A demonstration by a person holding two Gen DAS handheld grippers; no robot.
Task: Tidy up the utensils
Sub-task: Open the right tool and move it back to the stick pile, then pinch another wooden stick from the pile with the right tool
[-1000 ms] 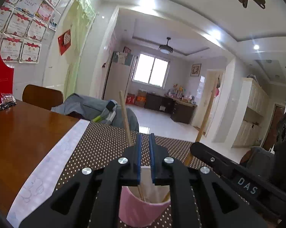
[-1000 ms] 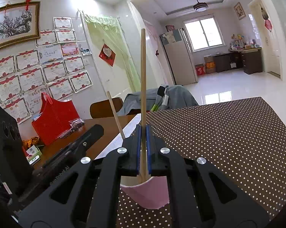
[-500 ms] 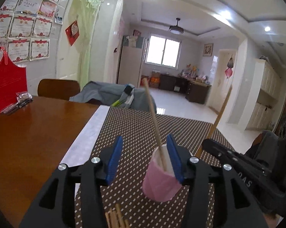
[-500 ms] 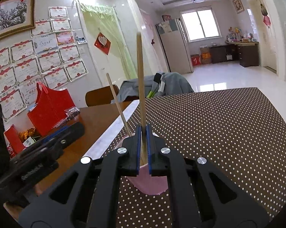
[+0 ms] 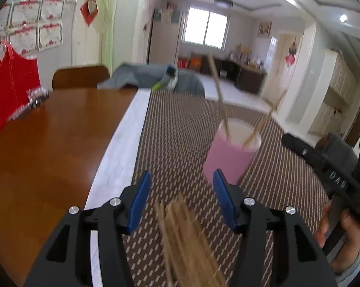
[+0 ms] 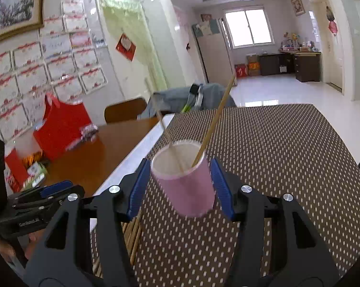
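Cup: the pink cup (image 6: 187, 186) stood on the dotted desk (image 6: 287, 157), two chopsticks (image 6: 213, 122) inside.
Right hand-held gripper (image 6: 180, 189): jaws opening, flanking the cup without pressing it.
Left hand-held gripper (image 5: 182, 198): jaws opening, empty, above the loose chopstick pile (image 5: 187, 246).

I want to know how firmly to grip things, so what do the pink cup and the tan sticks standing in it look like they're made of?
The pink cup looks like paper: matte pink wall, plain white inside, thin rolled rim. The two tan sticks standing in it look like bamboo or wood chopsticks: pale, unvarnished, slim and straight. Blur leaves the grain unclear.
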